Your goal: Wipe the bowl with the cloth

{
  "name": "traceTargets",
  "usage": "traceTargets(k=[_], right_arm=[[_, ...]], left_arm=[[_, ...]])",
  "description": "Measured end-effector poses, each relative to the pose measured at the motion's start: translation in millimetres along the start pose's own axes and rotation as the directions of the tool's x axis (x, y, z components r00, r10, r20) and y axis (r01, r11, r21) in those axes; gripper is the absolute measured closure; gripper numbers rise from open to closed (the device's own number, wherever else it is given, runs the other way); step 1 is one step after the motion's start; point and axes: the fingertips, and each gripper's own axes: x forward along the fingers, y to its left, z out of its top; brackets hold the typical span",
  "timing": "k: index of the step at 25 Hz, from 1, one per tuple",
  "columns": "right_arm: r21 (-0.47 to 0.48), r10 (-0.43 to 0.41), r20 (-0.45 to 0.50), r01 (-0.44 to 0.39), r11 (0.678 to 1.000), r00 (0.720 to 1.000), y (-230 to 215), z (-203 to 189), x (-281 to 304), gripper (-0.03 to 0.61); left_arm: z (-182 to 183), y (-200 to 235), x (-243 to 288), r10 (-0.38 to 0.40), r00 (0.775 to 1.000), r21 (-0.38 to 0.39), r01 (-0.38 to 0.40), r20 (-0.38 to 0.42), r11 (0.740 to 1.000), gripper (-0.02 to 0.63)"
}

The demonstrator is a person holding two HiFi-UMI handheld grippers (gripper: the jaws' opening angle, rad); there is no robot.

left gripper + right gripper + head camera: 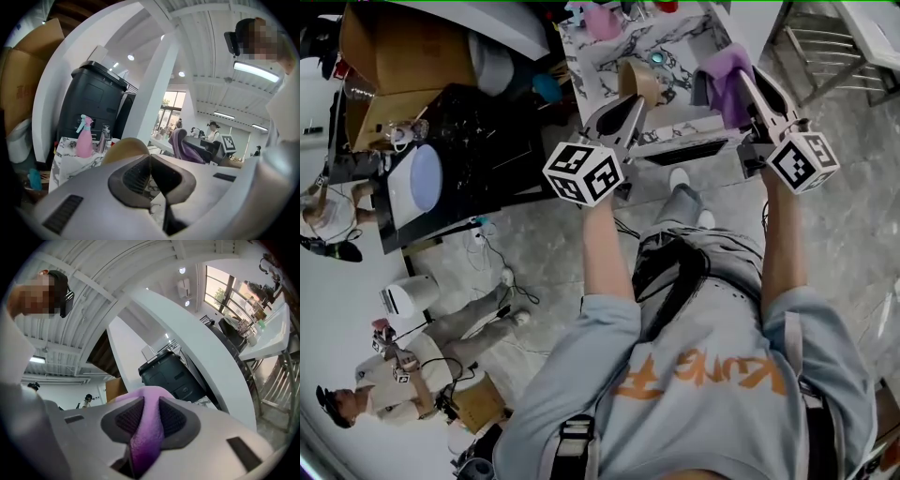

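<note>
In the head view my left gripper reaches over the marble table and holds a tan bowl at its tip, lifted and tilted. The left gripper view has the left gripper with jaws closed, and the bowl rises just behind them. To the right, my right gripper is shut on a purple cloth. In the right gripper view the cloth is pinched between the pads of the right gripper and bulges above them. Bowl and cloth are apart, side by side.
A pink spray bottle and small items stand at the marble table's far end. A black table and cardboard boxes lie to the left. A metal rack is at the right. People sit on the floor at lower left.
</note>
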Motion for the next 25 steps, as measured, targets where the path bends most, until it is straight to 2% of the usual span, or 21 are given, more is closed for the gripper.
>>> traceTargets(k=[6, 13, 16, 20, 25], right_arm=[[0.030, -0.049, 0.005, 0.048, 0.998, 0.999, -20.3, 0.4, 21.5, 0.464], [0.049, -0.112, 0.003, 0.112, 0.993, 0.994, -47.1, -2.7, 34.5, 0.464], [0.055, -0.141, 0.001, 0.141, 0.989, 0.990, -59.4, -5.0, 36.6, 0.465], [0.031, -0.168, -0.004, 0.169, 0.985, 0.986, -69.6, 0.0, 36.9, 0.465], [0.016, -0.206, -0.019, 0.206, 0.978, 0.978, -77.8, 0.4, 34.7, 0.465]], left_arm=[[-8.3, 23.4, 17.7, 0.012, 0.997, -0.011, -0.013, -0.080, 1.000, 0.583], [-31.4, 38.4, 47.4, -0.011, 0.975, 0.003, 0.012, -0.220, 1.000, 0.583], [-46.7, 47.1, 62.5, -0.022, 0.957, 0.031, 0.032, -0.290, 0.999, 0.583], [-69.3, 60.4, 82.0, -0.011, 0.917, 0.078, 0.046, -0.399, 0.996, 0.583], [-89.6, 62.7, 101.9, -0.064, 0.883, 0.075, 0.111, -0.465, 0.991, 0.583]])
